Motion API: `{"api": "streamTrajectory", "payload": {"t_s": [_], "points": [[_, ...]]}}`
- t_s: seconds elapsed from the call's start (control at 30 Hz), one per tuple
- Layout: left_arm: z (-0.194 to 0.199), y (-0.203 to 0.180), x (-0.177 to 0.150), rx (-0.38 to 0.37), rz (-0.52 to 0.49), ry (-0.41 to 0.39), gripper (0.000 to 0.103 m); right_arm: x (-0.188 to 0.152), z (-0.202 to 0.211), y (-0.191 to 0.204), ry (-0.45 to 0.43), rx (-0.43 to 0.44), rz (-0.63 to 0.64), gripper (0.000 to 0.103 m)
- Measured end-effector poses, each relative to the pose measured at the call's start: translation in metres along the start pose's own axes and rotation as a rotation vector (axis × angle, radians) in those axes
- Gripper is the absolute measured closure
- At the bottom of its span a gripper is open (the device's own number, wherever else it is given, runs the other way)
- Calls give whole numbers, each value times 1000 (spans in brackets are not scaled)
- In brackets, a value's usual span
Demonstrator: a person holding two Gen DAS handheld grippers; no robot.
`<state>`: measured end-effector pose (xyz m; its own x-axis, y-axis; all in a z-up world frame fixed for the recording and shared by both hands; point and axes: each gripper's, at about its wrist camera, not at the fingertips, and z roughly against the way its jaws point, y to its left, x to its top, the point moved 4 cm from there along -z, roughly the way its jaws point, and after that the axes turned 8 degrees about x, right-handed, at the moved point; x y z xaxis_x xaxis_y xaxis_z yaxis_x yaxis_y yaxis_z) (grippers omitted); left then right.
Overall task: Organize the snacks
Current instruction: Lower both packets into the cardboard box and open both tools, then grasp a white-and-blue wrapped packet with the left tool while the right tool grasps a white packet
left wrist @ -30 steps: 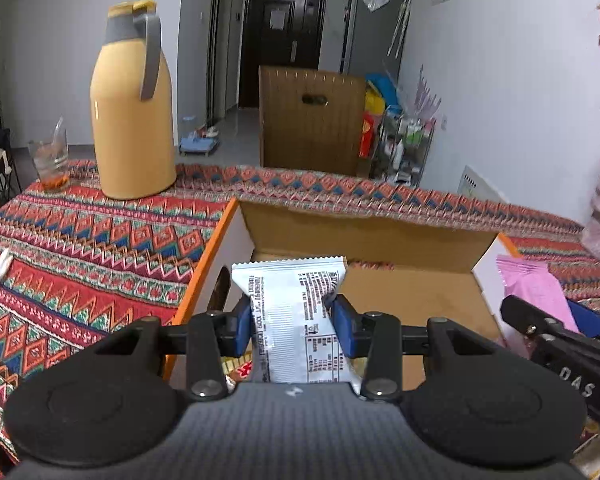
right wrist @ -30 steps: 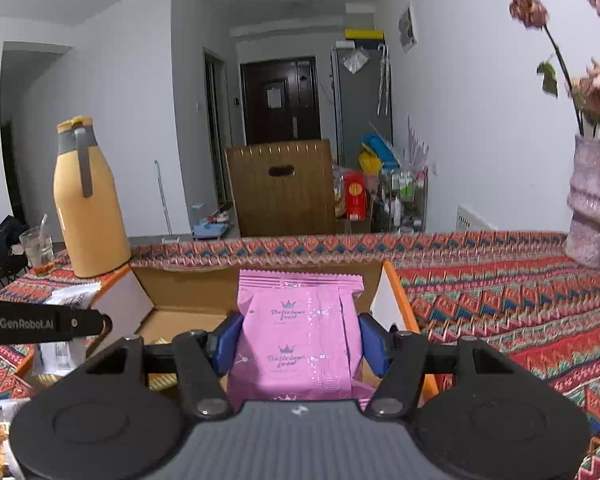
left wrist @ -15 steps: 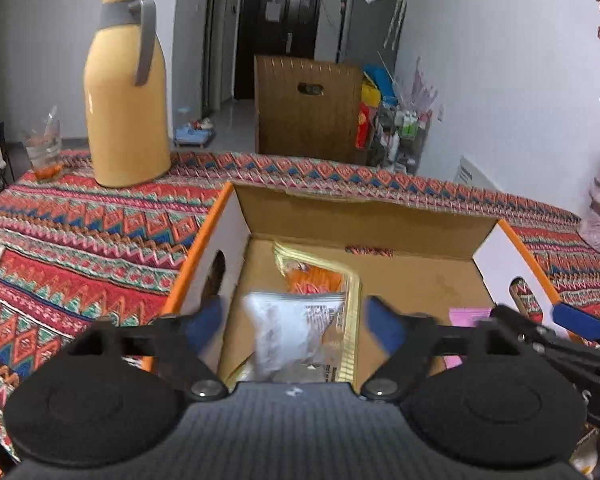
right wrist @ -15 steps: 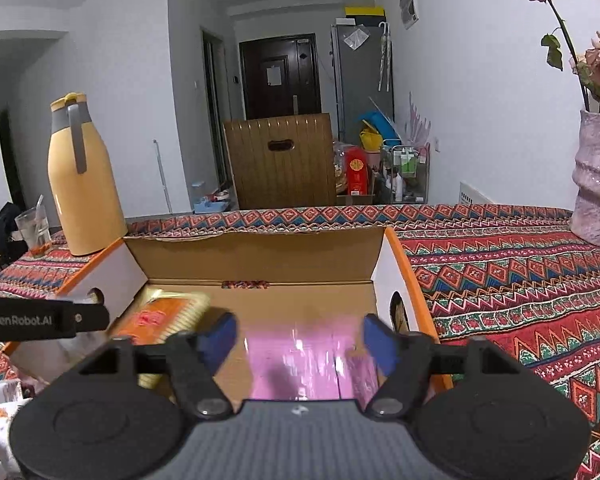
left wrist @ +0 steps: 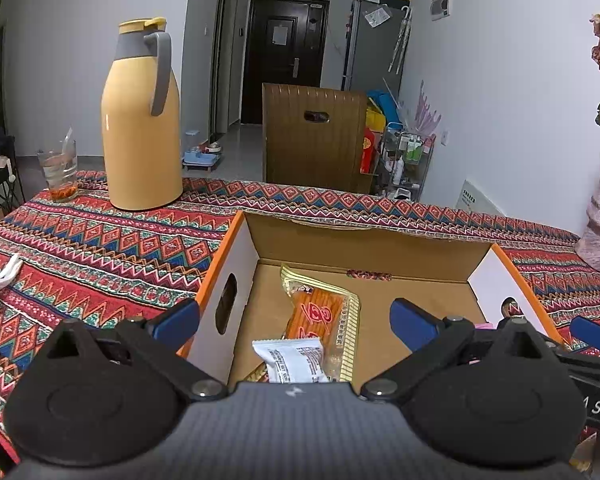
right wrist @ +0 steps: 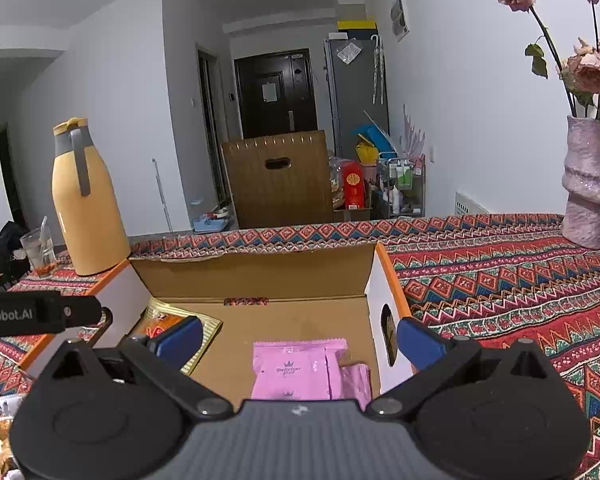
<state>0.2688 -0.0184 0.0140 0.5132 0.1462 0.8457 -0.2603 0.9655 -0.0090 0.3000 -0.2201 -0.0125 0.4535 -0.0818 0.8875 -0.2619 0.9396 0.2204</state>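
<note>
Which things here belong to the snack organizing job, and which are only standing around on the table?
For the job:
- cardboard box
- white snack packet, in the box
- orange snack pack, in the box
- pink snack packet, in the box
- left tongs and right tongs, both open and empty

Standing around:
- yellow thermos jug
- drinking glass
- pink vase

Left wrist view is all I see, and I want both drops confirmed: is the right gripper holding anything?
Observer: No. The right gripper is open, nothing between its pads; its jaws have just been opening.
Operator: Where is its snack?
Observer: The pink packet lies flat on the floor of the cardboard box, near the right wall.
Operator: Anything beside it?
Observer: Another pink packet peeks out along its right edge.
</note>
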Motion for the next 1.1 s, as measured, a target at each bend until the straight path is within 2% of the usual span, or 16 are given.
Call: {"api": "streamTrajectory", "payload": {"t_s": [0.27, 0.5, 1.1], "points": [[45, 4, 9, -16, 1, -62, 0, 13, 39, 13, -67, 2, 46, 0], [72, 12, -3, -39, -7, -51, 0, 4, 75, 17, -73, -13, 68, 0], [97, 42, -89, -45, -68, 93, 0, -92, 133, 10, 91, -77, 40, 0]]}}
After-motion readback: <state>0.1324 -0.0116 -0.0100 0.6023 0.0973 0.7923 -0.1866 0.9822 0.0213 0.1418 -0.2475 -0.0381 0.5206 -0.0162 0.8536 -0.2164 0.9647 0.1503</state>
